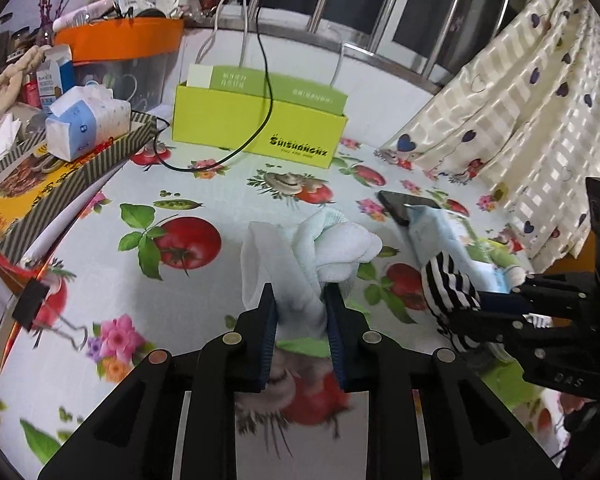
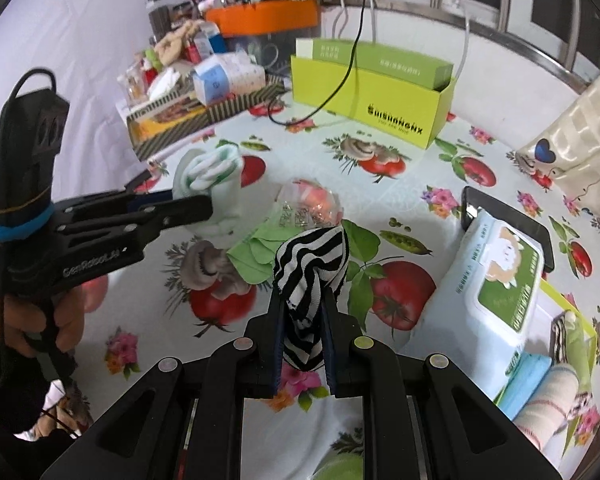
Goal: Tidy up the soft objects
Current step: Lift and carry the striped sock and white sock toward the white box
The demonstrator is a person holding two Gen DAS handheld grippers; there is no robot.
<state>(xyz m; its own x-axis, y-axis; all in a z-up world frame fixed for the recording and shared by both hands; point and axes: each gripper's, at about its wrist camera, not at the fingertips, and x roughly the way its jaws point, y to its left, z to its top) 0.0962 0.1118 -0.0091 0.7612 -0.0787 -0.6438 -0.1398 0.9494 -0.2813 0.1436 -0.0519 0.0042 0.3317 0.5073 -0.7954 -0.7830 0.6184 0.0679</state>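
Observation:
My left gripper (image 1: pixel 300 296) is shut on a white and pale green bundled sock (image 1: pixel 328 248) and holds it above the printed tablecloth. The same sock (image 2: pixel 208 176) shows in the right wrist view, held by the left gripper (image 2: pixel 208 204). My right gripper (image 2: pixel 303 300) is shut on a black-and-white striped sock (image 2: pixel 310 264). That striped sock (image 1: pixel 450 284) also shows at the right of the left wrist view, in the right gripper (image 1: pixel 496 300). A green cloth (image 2: pixel 256 252) lies on the table just past the striped sock.
A lime-green box (image 1: pixel 256 132) stands at the back with cables hanging over it. A wet-wipes pack (image 2: pixel 496 280) and a black phone (image 2: pixel 508 220) lie at the right. A striped tray (image 1: pixel 60 176) with a tissue pack is at the left. A curtain (image 1: pixel 520 120) hangs at the right. A clear plastic packet (image 2: pixel 312 204) lies mid-table.

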